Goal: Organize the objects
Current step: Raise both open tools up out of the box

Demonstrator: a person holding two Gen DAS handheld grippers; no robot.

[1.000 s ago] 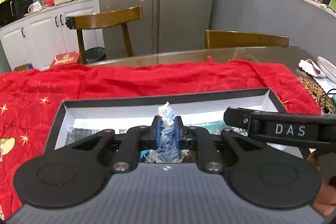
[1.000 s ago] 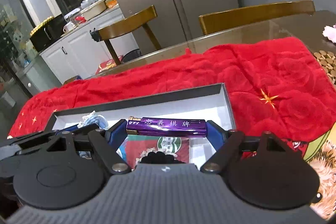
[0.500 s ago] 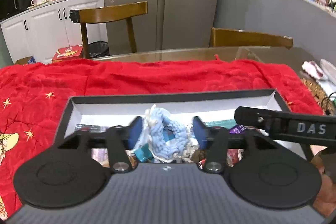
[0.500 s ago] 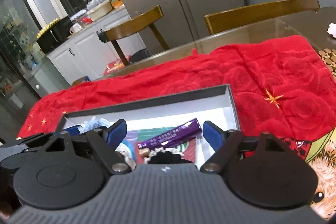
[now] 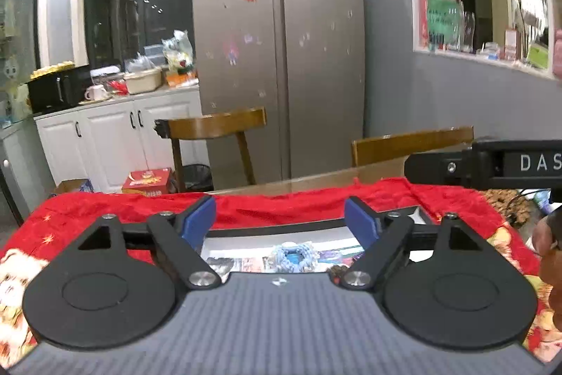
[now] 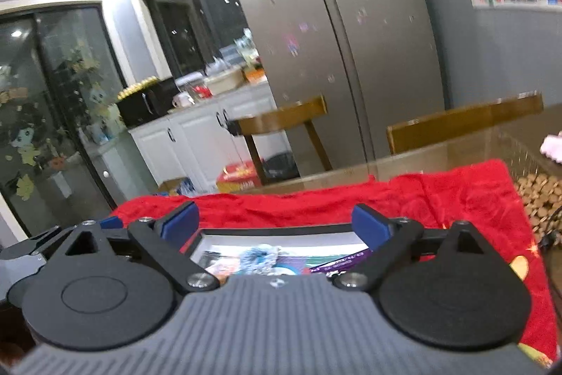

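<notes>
While both grippers hang above the box [image 5: 316,227] with jaws opening and nothing between them, the blue yarn [image 5: 293,253] and purple packet [image 6: 346,260] lie inside; a careless pass could snag the yarn or nudge the box on the red cloth [image 6: 439,199].

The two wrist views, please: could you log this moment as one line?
left hand-held gripper: opening, empty | right hand-held gripper: opening, empty | blue yarn bundle: in box | purple bar: in box
</notes>
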